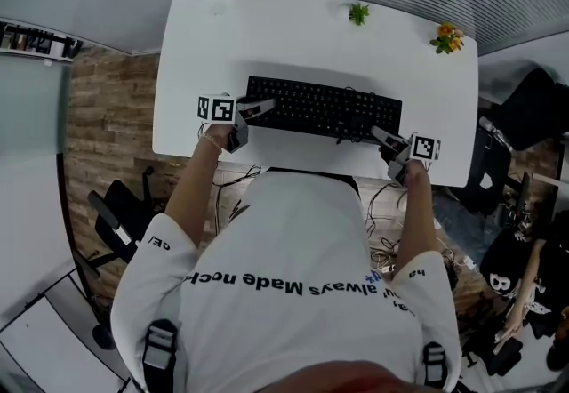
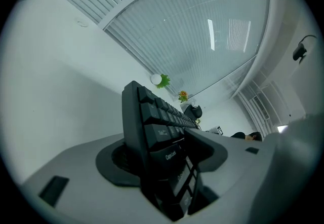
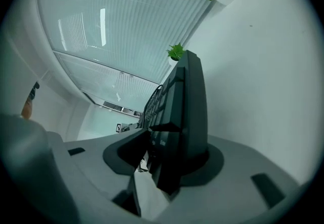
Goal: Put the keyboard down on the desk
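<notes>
The big white surface (image 1: 311, 36) has a long black keyboard (image 1: 324, 107) over its near middle. I cannot tell if the keyboard touches it. The keyboard is flat, with rows of dark keys. Both arms reach forward. The left gripper (image 1: 258, 105) has its fingers closed tight on the keyboard's left end. The right gripper (image 1: 380, 134) squeezes the right end the same way. Two little plants, one green (image 1: 358, 13) and one orange (image 1: 447, 37), sit at the far edge.

Bright diffuse light; fisheye warp; foreground seemingly soft.
</notes>
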A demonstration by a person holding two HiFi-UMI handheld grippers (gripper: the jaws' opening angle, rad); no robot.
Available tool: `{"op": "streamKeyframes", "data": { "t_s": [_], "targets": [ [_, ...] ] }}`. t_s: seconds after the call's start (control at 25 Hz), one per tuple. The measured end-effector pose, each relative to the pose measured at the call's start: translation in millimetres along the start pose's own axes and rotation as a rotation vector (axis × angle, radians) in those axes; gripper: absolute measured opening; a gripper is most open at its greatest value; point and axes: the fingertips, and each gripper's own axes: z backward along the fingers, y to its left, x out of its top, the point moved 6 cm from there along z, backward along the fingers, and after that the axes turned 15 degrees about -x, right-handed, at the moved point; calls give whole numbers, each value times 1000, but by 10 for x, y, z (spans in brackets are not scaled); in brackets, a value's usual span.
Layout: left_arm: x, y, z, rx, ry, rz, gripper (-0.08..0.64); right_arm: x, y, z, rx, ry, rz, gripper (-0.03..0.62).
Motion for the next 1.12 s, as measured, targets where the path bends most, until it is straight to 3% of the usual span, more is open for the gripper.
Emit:
{"op": "streamKeyframes", "data": {
  "t_s": [0.16,0.28,0.36,1.12],
  "targets": [
    [20,116,-50,43,14,-22,294,67,-75,-100,-21,6,25,225],
    [29,187,-78,92,41,-53,312,104,-248,-117,-161,32,39,241],
    [20,224,-94,118,52,-68,325,118,-305,-132,-208,43,42,256],
    [-1,365,-156,326,146,-136,381,176,-475,-271,-444,54,74,386]
  ]
}}
